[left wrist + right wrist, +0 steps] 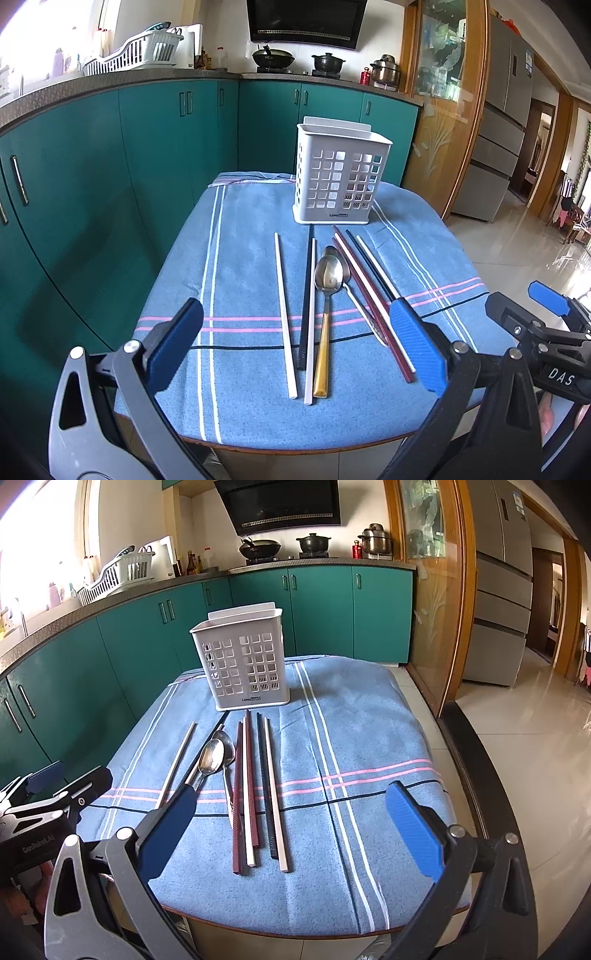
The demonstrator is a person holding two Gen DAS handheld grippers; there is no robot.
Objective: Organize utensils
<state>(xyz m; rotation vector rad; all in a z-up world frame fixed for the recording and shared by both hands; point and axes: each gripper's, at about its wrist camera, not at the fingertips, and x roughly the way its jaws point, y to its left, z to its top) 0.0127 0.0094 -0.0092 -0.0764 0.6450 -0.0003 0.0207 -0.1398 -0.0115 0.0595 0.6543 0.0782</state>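
Our left gripper (295,347) holds its blue fingers (417,350) wide apart above the near edge of the surface (424,424), gripping nothing; our right gripper (291,830) hovers the same way, fingers (415,834) spread and empty. Between and beyond them, on the blue striped cloth (240,258), lie the chopsticks (285,314) in white, black and dark red, side by side with two spoons (330,275) overlapping in their midst. At the far end the white slotted utensil holder (340,177) stands upright, just beyond the chopstick tips
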